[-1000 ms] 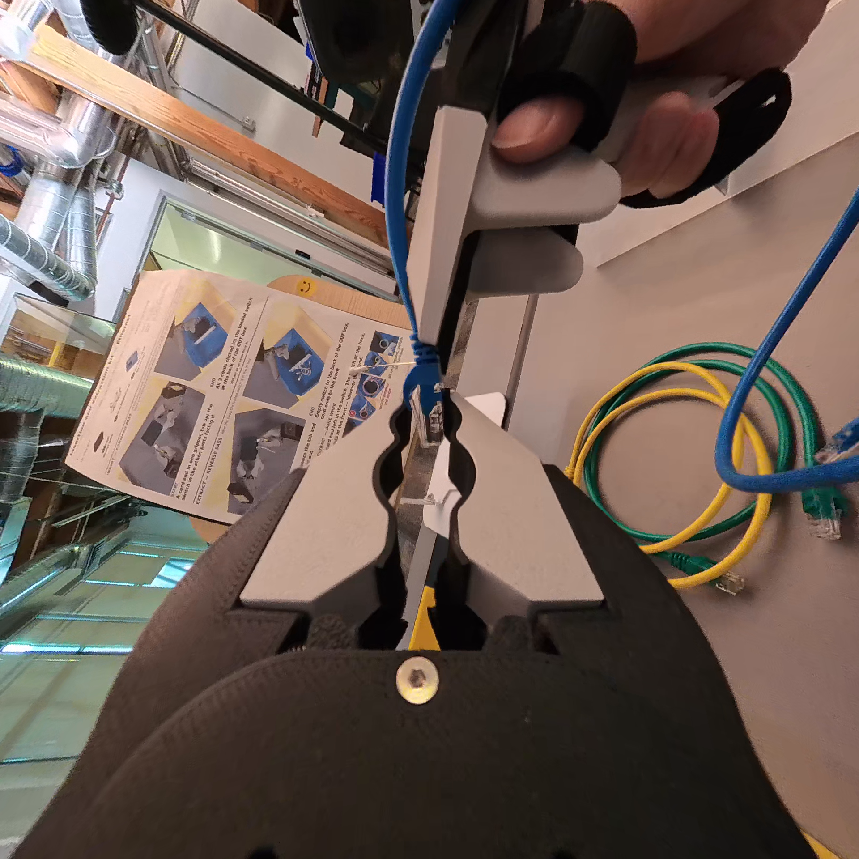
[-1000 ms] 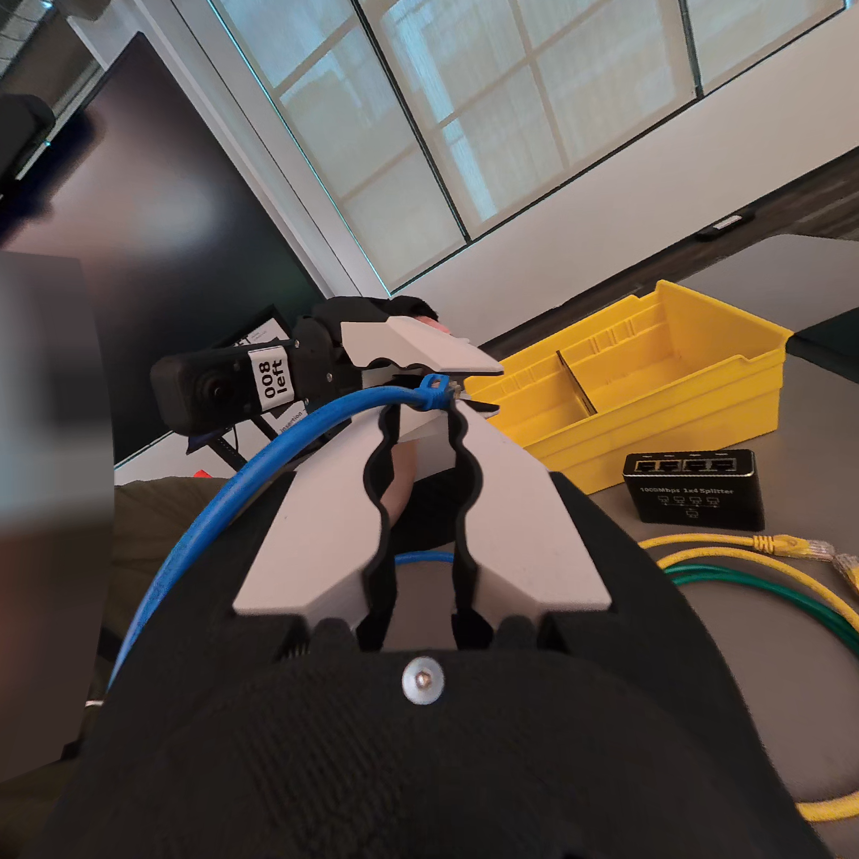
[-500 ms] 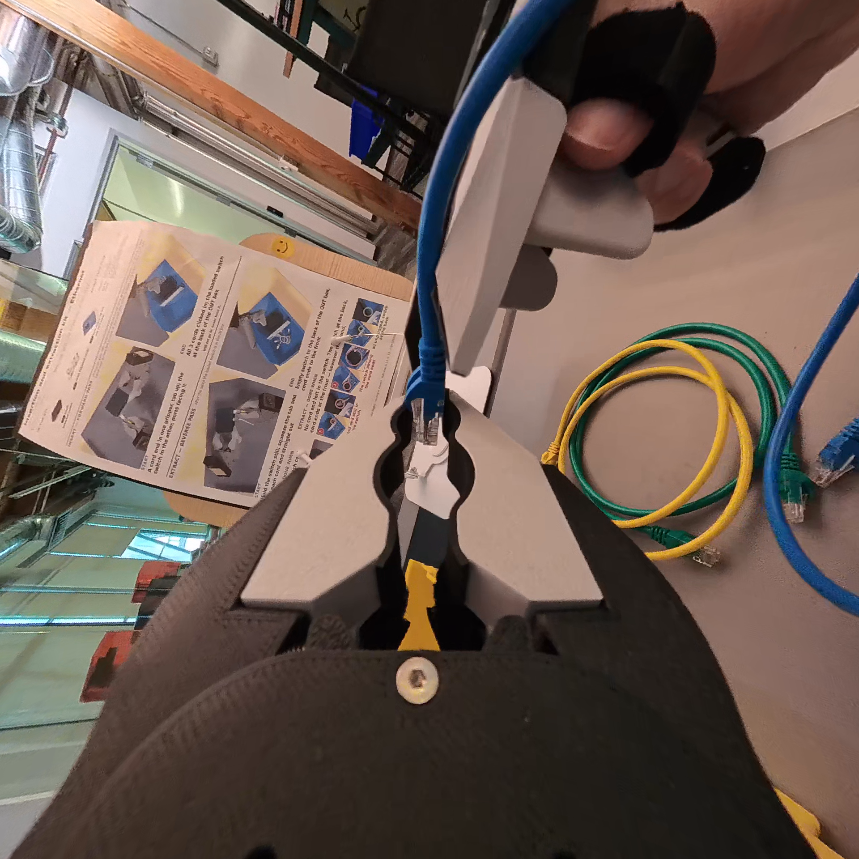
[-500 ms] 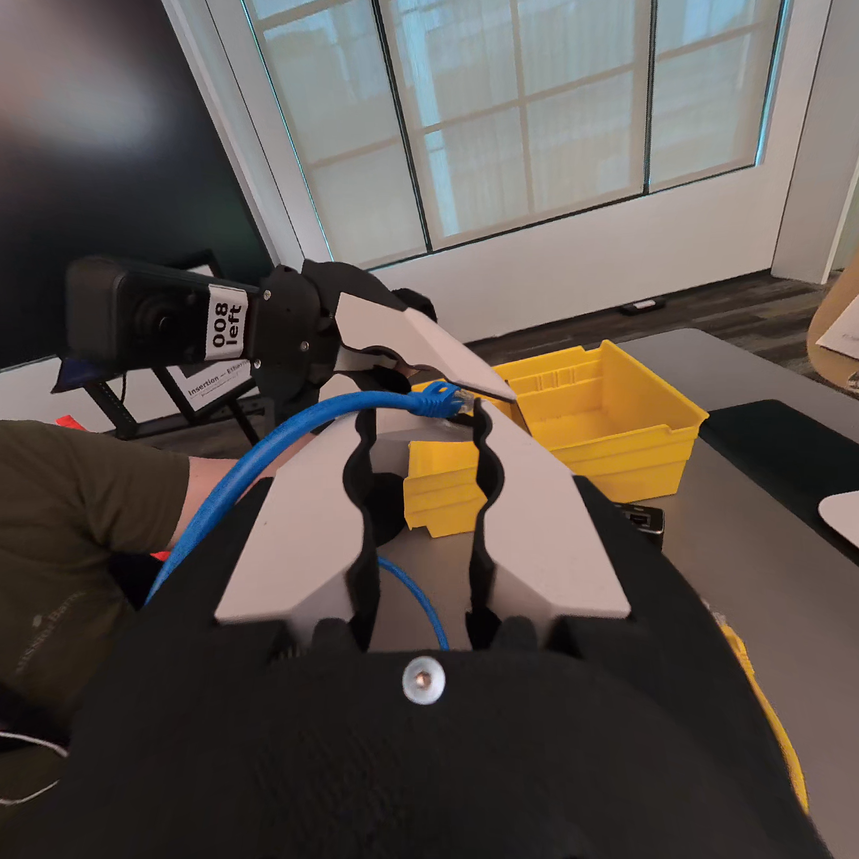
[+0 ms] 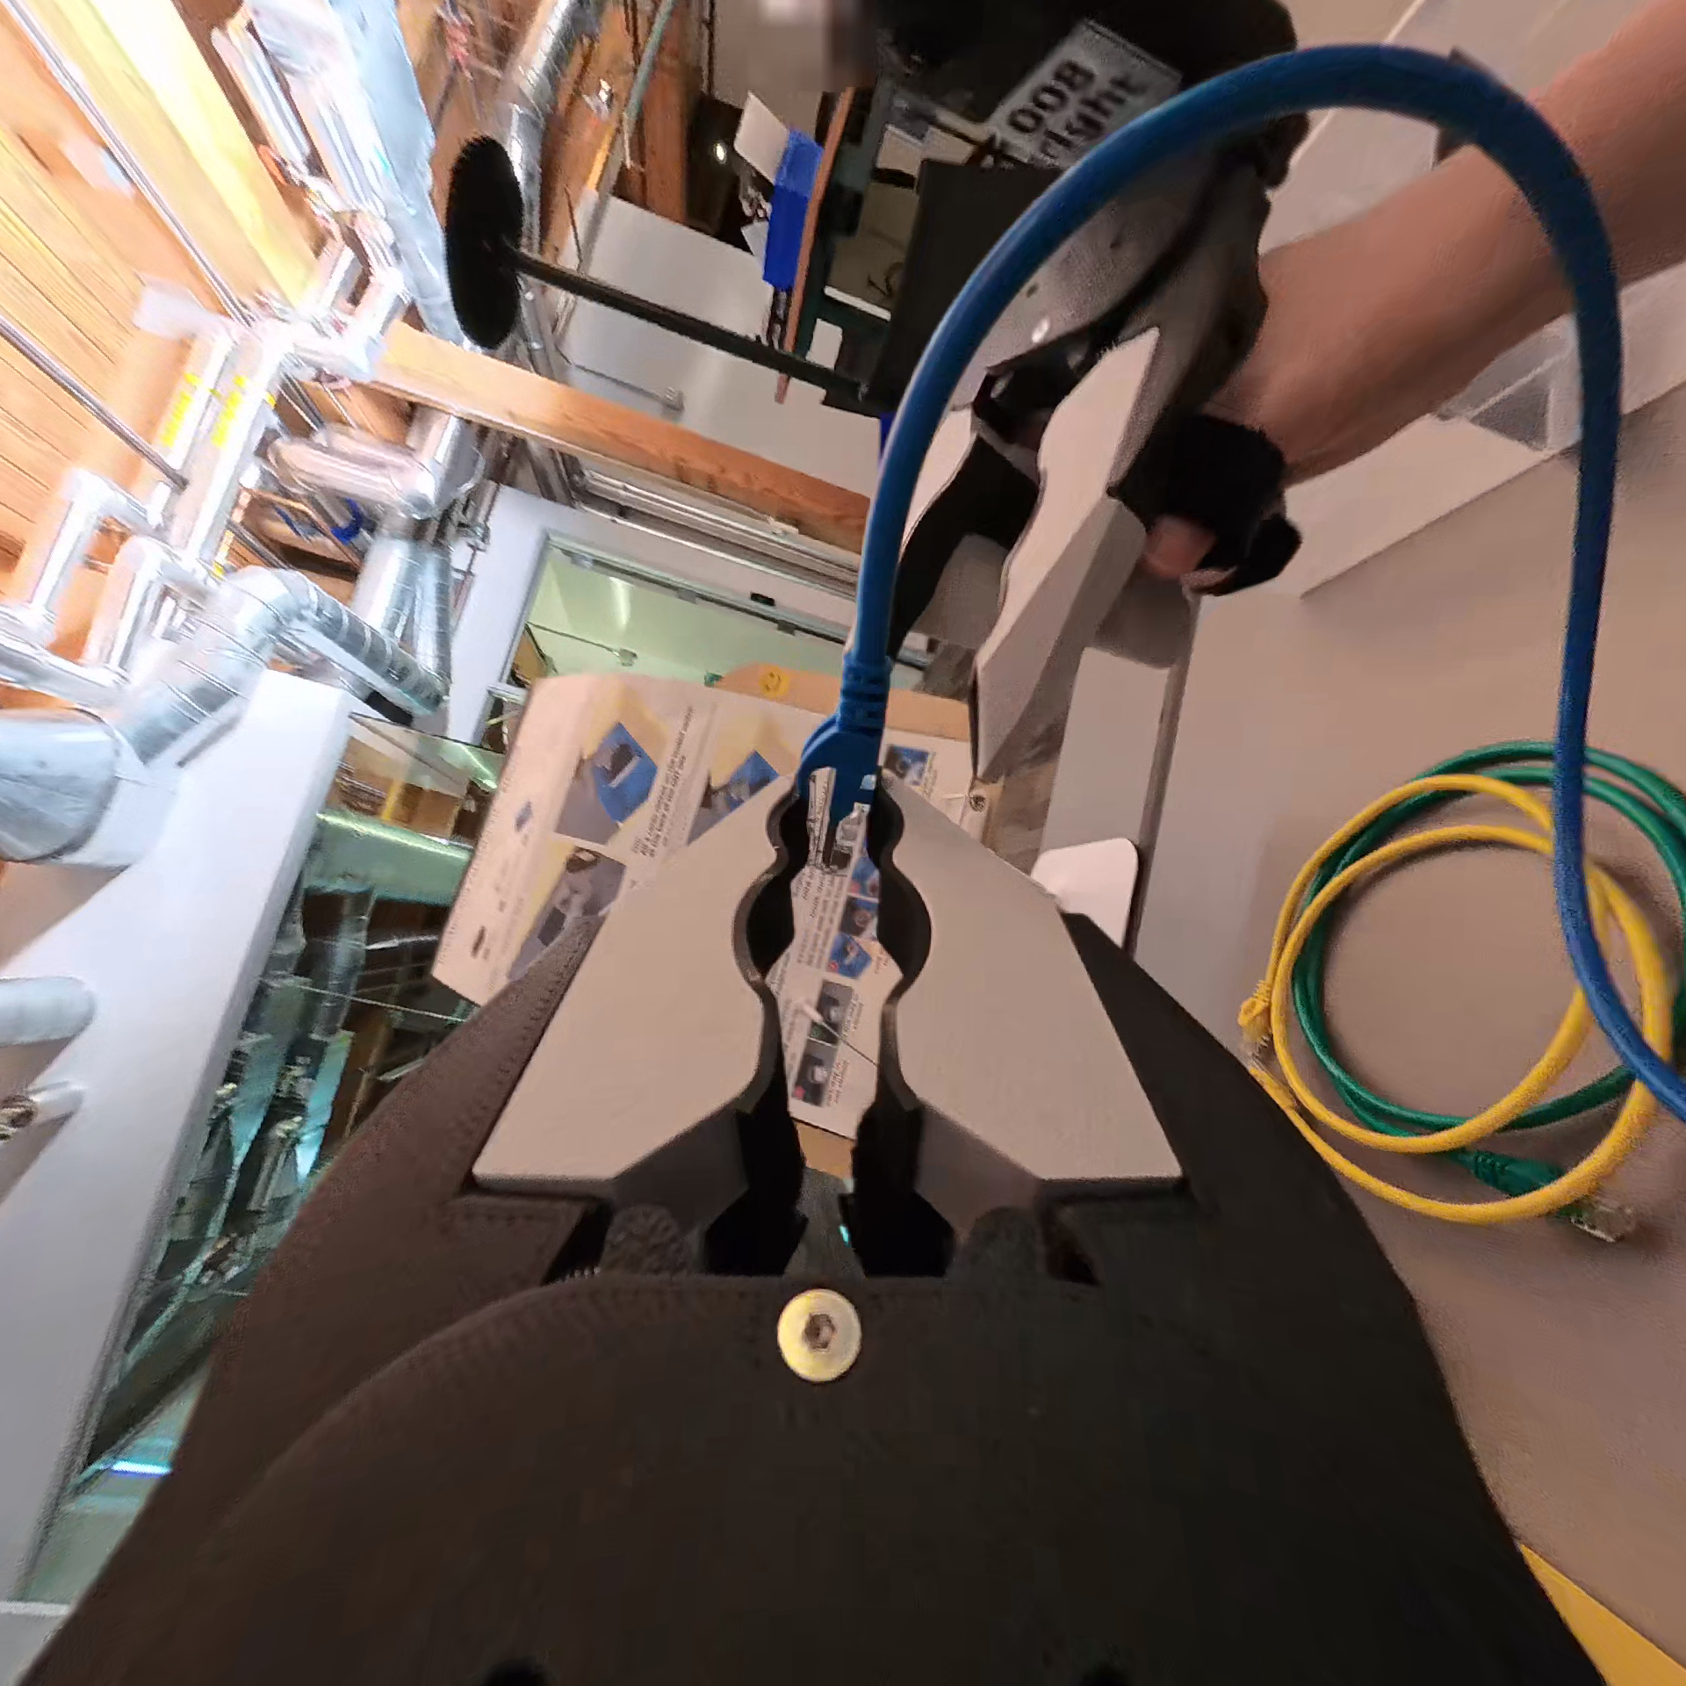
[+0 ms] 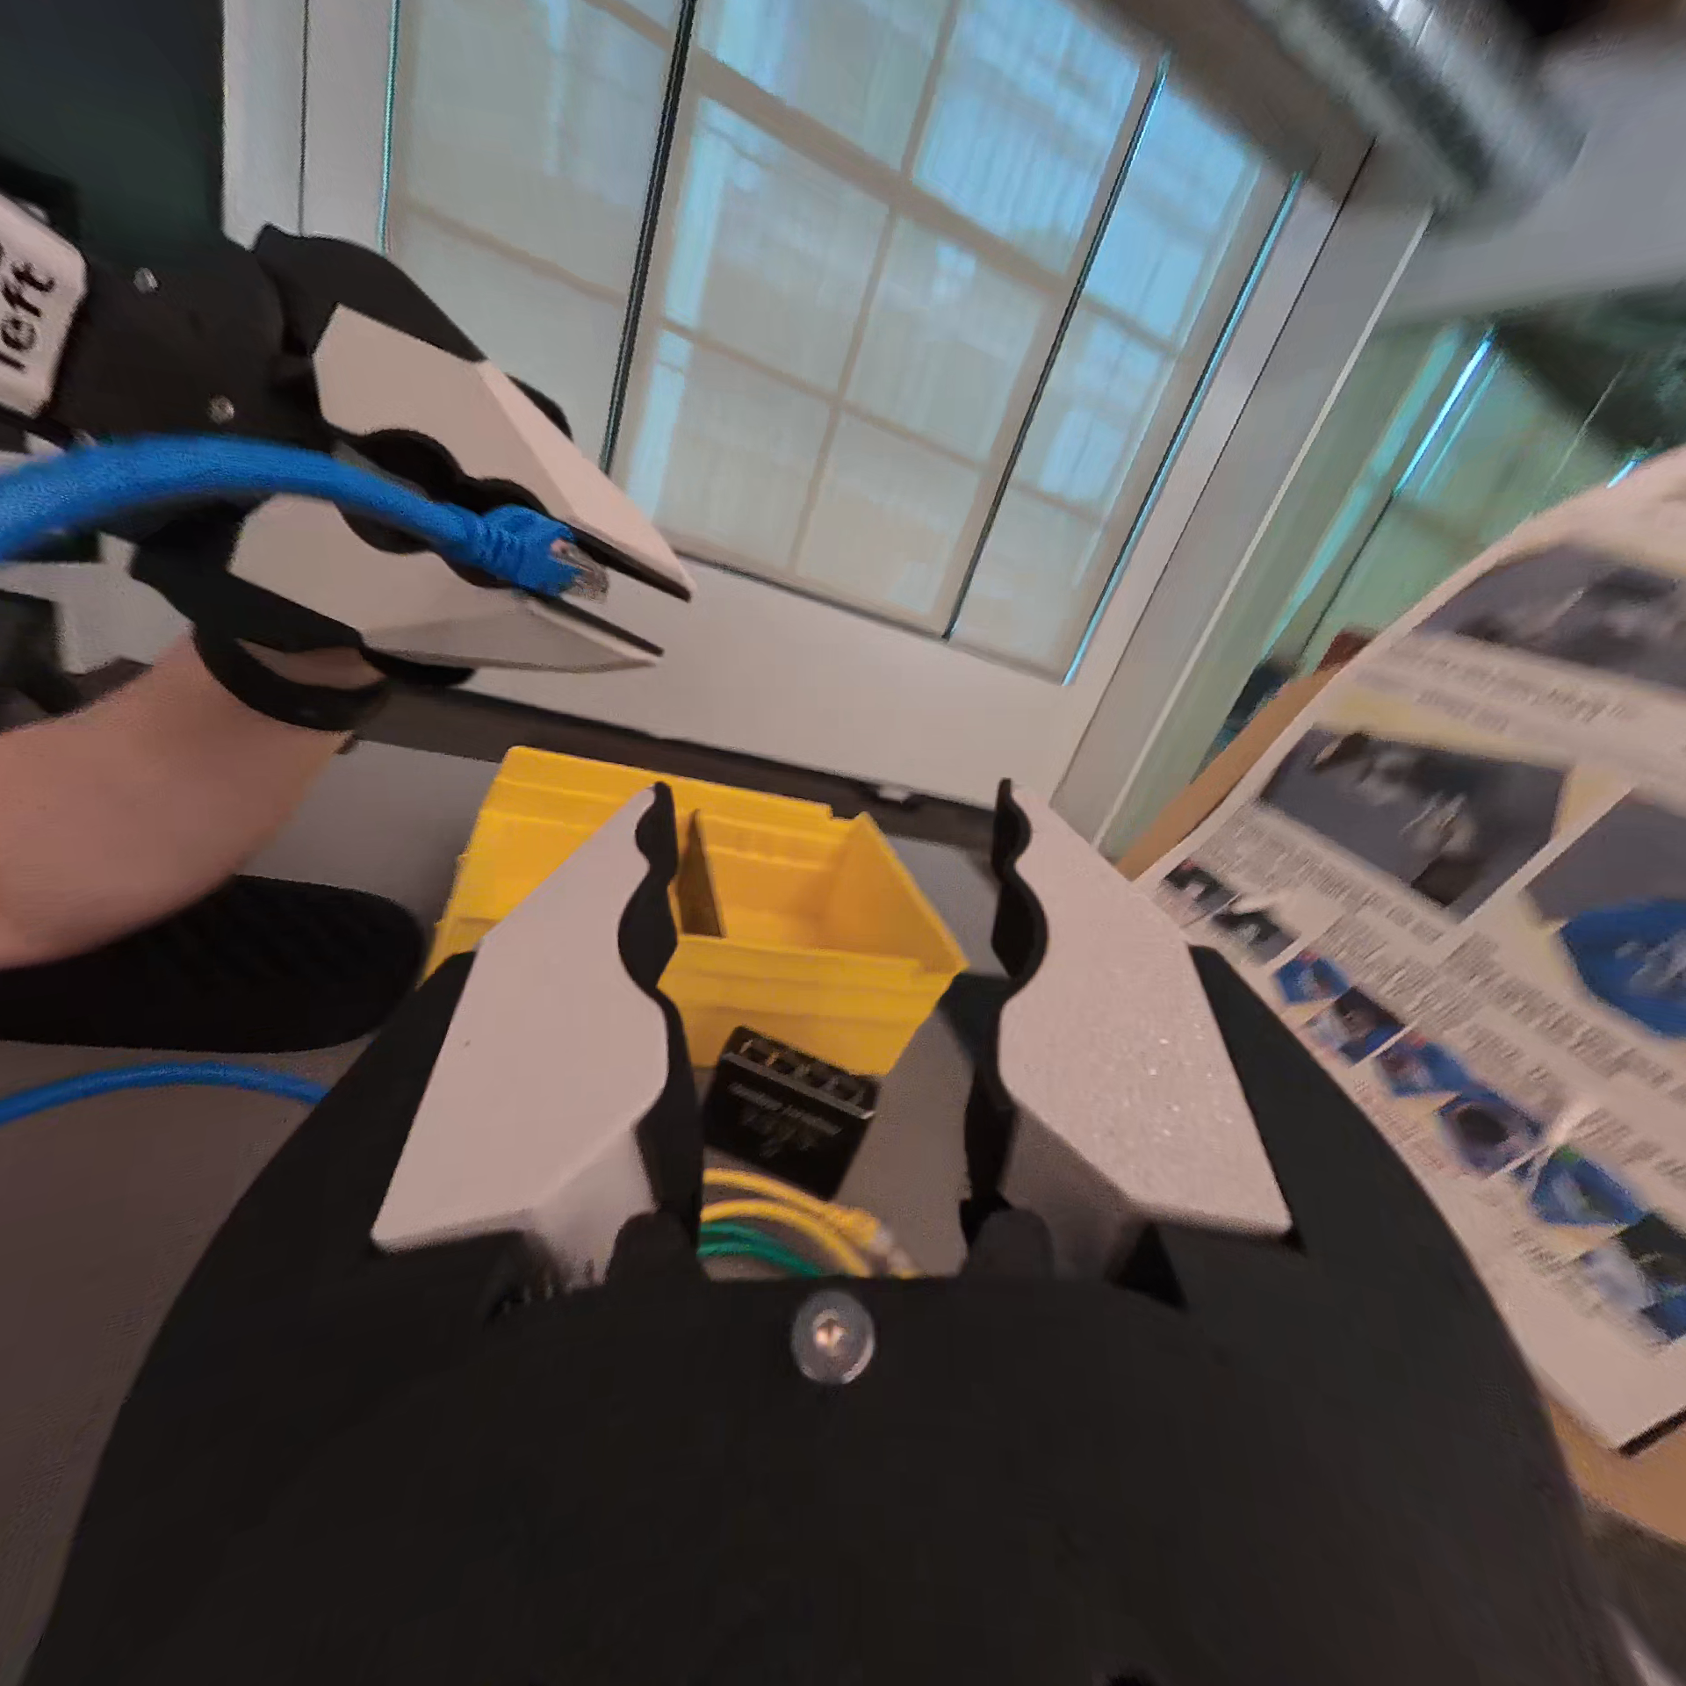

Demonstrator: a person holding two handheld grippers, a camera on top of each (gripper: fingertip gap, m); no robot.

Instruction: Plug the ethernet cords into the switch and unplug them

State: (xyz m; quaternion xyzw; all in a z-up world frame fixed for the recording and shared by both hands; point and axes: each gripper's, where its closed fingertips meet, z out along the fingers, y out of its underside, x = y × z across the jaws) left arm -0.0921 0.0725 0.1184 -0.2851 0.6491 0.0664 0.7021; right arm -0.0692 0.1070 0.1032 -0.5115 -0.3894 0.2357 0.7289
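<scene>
While nothing is plugged in yet, this is how I read my progress, biggest thing first:

Counter [image 5: 1423, 730]: grey, carries everything; I judge the task barely begun.
Poster [image 6: 1460, 912]: printed sheet propped at the counter's far side, blurred in the right view; no part in the job.
Bin [image 6: 803, 921]: yellow, with a divider, just behind the switch; looks empty as far as I can see.
Left hand-held gripper [image 5: 835, 803]: clamped on the blue cord's plug, held up above the counter; in the right view it shows at [image 6: 629, 593], plug tip poking out between the fingers.
Right hand-held gripper [image 6: 826, 812]: jaws spread wide, holding nothing, pointed down toward the switch and bin.
Blue cord [image 5: 912, 456]: arcs from the plug over and down to the counter; first one in hand, not yet inserted.
Yellow cord [image 5: 1460, 994]: coiled on the counter, untouched, both ends free as far as I can tell.
Green cord [image 5: 1323, 958]: coiled with the yellow one, plug lying loose.
Switch [image 6: 789, 1104]: small black box on the counter, in front of the bin; every port I can see is vacant.
Left to do: all plugging, then all unplugging.
</scene>
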